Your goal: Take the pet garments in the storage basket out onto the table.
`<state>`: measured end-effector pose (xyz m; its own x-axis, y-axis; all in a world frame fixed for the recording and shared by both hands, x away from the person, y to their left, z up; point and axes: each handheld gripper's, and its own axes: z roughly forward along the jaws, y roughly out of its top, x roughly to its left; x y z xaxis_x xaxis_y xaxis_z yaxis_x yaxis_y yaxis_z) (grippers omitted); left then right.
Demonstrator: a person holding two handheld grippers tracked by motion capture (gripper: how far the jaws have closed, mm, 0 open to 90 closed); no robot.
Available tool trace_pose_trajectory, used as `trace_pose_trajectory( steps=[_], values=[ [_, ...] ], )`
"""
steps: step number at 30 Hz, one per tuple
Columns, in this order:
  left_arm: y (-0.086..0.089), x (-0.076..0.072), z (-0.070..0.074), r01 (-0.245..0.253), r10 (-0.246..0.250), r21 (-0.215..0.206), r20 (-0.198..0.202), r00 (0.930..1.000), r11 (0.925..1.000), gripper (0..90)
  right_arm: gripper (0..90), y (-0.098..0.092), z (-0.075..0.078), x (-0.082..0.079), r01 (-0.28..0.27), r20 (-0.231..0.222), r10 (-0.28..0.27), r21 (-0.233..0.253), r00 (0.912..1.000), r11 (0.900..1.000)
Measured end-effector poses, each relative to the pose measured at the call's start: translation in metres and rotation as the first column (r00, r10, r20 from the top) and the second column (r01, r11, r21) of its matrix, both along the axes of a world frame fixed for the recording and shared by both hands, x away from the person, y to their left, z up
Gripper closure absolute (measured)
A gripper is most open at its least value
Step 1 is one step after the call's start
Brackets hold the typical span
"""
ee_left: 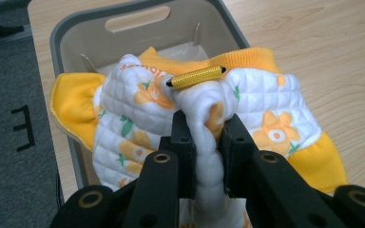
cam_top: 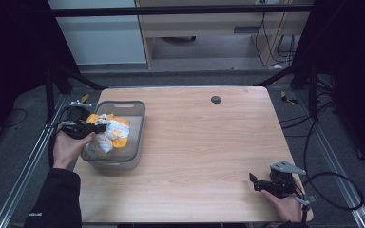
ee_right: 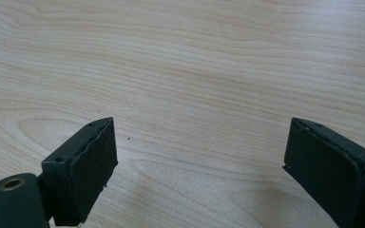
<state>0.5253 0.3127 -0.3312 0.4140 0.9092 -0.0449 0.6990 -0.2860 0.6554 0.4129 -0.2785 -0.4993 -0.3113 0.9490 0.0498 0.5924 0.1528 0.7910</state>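
The left gripper [ee_left: 204, 128] is clamped on a bunched fold of a quilted garment [ee_left: 138, 99], which sits at the grey bin [ee_left: 76, 28] near the table's [cam_top: 209, 142] left edge. The step in hand looks like a lift or a placement at the bin; which of the 2 cannot be told from this moment alone. The garment hangs partly over the bin's near rim, with one orange edge draped outside the wall on the bin's left in the left gripper view.

If the cloth is being taken out, the next move calls for a steady raise clear of the rim, since the draped edge could drag on the wall. If it is going in, the jaws need to part once the bulk rests inside.

The right gripper [cam_top: 261, 183] rests well apart from the bin, low over bare wood, its jaws spread wide and holding nothing.

The garment is white, padded in a diamond stitch, printed with orange flowers and green leaves, and trimmed in orange.
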Motion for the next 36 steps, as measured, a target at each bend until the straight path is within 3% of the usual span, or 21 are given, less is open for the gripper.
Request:
trace_pose_trajectory(
  steps=[9, 15, 27, 36],
  values=[
    [-0.001, -0.008, 0.017, 0.018, -0.018, 0.003, 0.024, 0.9995, 0.9998, 78.2, 10.6, 0.000, 0.000, 0.000, -0.001, 0.000, 0.001, 0.004, 1.0000, 1.000],
    [-0.011, -0.013, 0.027, 0.057, -0.057, 0.021, 0.029, 0.9979, 0.9982, 78.2, 10.5, 0.000, 0.000, 0.000, -0.004, 0.002, 0.004, 0.000, 1.0000, 1.000],
    [-0.032, -0.030, 0.048, 0.138, -0.141, 0.060, 0.045, 0.9890, 0.9887, 78.2, 10.6, 0.000, 0.001, 0.000, 0.000, 0.011, 0.000, 0.000, 0.9999, 1.000],
    [-0.046, -0.037, 0.052, 0.185, -0.188, 0.074, 0.042, 0.9812, 0.9800, 78.2, 10.6, 0.000, 0.002, -0.001, 0.000, 0.010, 0.000, 0.005, 1.0000, 1.000]
  ],
)
